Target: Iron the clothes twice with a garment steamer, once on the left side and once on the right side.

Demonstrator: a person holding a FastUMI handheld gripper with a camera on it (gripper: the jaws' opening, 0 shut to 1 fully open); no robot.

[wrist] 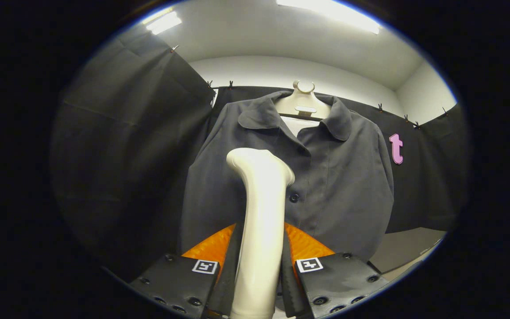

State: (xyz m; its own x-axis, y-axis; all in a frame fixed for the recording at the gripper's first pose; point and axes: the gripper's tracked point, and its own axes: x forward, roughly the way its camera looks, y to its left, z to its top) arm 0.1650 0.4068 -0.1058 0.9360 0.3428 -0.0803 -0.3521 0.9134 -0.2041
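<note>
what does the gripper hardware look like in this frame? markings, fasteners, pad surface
The gripper has two flat finger plates with dark round fasteners along their edges. Each plate carries a square black-and-white fiducial tag near its tip. The inner pads are ribbed in a zigzag texture. No cables are visible.

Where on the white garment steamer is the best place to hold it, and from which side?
Grip the steamer on its straight upright handle, from behind, one finger on each flank. The gripper is shut on it that way, leaving the bent head free toward the shirt.
</note>
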